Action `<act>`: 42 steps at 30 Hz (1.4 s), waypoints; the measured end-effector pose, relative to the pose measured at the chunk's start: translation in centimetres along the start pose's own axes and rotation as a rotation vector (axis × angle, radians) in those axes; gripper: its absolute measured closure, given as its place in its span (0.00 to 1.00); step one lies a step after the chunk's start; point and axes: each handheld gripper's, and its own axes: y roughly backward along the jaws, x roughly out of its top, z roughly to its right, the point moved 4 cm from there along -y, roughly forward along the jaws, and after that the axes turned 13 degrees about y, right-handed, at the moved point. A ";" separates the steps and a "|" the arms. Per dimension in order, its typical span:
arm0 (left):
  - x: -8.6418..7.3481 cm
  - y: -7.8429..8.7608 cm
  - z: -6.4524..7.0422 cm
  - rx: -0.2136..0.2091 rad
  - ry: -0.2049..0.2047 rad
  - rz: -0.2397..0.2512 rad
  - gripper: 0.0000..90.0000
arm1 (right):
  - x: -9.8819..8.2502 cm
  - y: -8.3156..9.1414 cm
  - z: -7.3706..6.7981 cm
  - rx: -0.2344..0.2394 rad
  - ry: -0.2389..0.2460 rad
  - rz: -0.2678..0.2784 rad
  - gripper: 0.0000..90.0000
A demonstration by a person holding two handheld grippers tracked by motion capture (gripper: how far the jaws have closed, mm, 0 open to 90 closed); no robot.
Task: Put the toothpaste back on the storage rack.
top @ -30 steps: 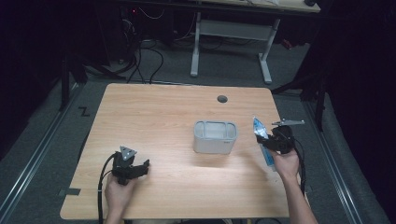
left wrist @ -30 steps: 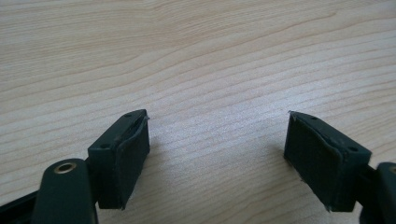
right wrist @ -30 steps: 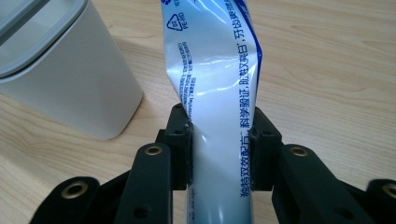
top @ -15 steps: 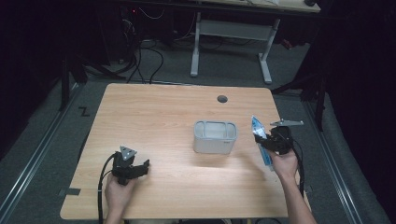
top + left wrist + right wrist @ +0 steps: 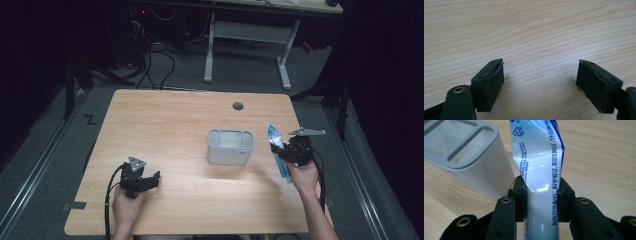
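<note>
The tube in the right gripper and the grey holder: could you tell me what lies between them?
Nothing: in the high view, bare table separates the tube from the holder.

Blue-and-white tube tilted just beside grey two-compartment holder

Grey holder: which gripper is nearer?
Right. The right gripper, shut on a toothpaste tube, sits just beside the grey holder; the left gripper rests farther off, open.

Glossy plastic tube, matt wooden table
</note>
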 end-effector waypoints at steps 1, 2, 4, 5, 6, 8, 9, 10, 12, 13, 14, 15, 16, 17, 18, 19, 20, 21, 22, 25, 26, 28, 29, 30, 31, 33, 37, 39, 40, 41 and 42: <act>0.0 0.0 0.0 0.000 0.000 0.000 0.25 | 0.1 0.1 -0.1 0.003 0.002 0.003 0.75; 0.0 0.0 0.0 0.000 0.000 0.000 0.25 | 0.3 0.2 -0.3 0.004 0.008 0.006 0.75; 0.0 0.0 0.0 0.000 0.000 0.000 0.25 | 0.6 0.4 -0.5 0.009 0.017 0.015 0.75; 0.0 0.0 0.0 0.000 0.000 0.000 0.25 | 0.7 0.5 -0.7 0.012 0.024 0.022 0.75; 0.0 0.0 0.0 0.000 0.000 0.000 0.25 | 0.9 0.6 -0.8 0.016 0.026 0.024 0.75; 0.0 0.0 0.0 0.000 0.000 0.000 0.25 | 1.3 0.8 -1.1 0.017 0.038 0.034 0.75; 0.0 0.0 0.0 0.000 0.000 0.000 0.25 | 1.4 0.9 -1.3 0.019 0.042 0.038 0.74; 0.0 0.0 0.0 0.000 0.000 0.000 0.25 | 1.6 1.1 -1.4 0.019 0.052 0.041 0.74; 0.0 0.0 0.0 0.000 0.000 0.000 0.25 | 1.9 1.2 -1.7 0.014 0.074 0.046 0.74; 0.0 0.0 0.0 0.000 0.000 0.000 0.25 | 2.0 1.3 -1.8 0.018 0.079 0.046 0.74; 0.0 0.0 0.0 -0.001 0.001 0.000 0.25 | 2.1 1.4 -1.8 0.021 0.080 0.045 0.74; 0.0 0.0 0.0 -0.002 0.001 -0.001 0.25 | 2.2 1.4 -1.9 0.023 0.080 0.045 0.74; 0.0 0.0 0.0 -0.003 0.002 -0.001 0.26 | 2.3 1.5 -1.9 0.023 0.086 0.047 0.74; 0.0 0.0 0.0 -0.002 0.002 -0.001 0.26 | 2.3 1.5 -2.0 0.023 0.086 0.045 0.74; 0.0 0.0 0.0 -0.002 0.002 -0.001 0.26 | 2.4 1.6 -2.0 0.023 0.090 0.047 0.74; 0.0 0.0 0.0 -0.003 0.002 -0.001 0.26 | 2.6 1.7 -2.1 0.024 0.094 0.048 0.74; 0.0 0.0 0.0 -0.003 0.002 -0.001 0.26 | 2.7 1.8 -2.2 0.027 0.096 0.050 0.74; 0.0 0.0 0.0 -0.003 0.002 -0.001 0.26 | 2.8 1.9 -2.3 0.030 0.095 0.054 0.74; 0.0 0.0 0.0 -0.003 0.002 -0.001 0.26 | 3.0 2.0 -2.4 0.035 0.099 0.060 0.74; 0.0 0.0 0.0 -0.003 0.002 -0.001 0.26 | 3.4 2.2 -2.7 0.039 0.109 0.066 0.74; 0.0 0.0 0.0 -0.003 0.002 -0.001 0.26 | 3.5 2.3 -2.8 0.044 0.109 0.070 0.74; 0.0 0.0 0.0 -0.003 0.003 -0.001 0.26 | 3.9 2.5 -3.1 0.055 0.114 0.083 0.74; 0.0 0.0 0.0 -0.004 0.003 -0.001 0.26 | 4.0 2.5 -3.2 0.058 0.119 0.088 0.74; 0.0 0.0 0.0 -0.004 0.004 0.000 0.26 | 4.2 2.6 -3.4 0.063 0.123 0.093 0.74; 0.0 0.0 0.0 -0.004 0.004 -0.001 0.26 | 4.4 2.7 -3.6 0.066 0.130 0.097 0.75; 0.0 0.0 0.0 -0.004 0.003 -0.001 0.26 | 4.7 2.9 -3.9 0.074 0.138 0.106 0.75; 0.0 0.0 0.0 -0.003 0.003 -0.001 0.26 | 5.2 3.0 -4.1 0.081 0.147 0.117 0.75; 0.0 0.0 0.0 -0.004 0.004 -0.001 0.26 | 5.4 3.0 -4.3 0.089 0.145 0.123 0.75; 0.0 0.0 0.0 -0.004 0.004 0.000 0.26 | 5.5 3.0 -4.3 0.092 0.146 0.126 0.75; 0.0 0.0 0.0 -0.004 0.005 0.000 0.26 | 5.7 3.0 -4.4 0.097 0.147 0.129 0.75; 0.0 0.0 0.0 -0.005 0.005 0.000 0.26 | 5.8 3.0 -4.5 0.098 0.149 0.132 0.74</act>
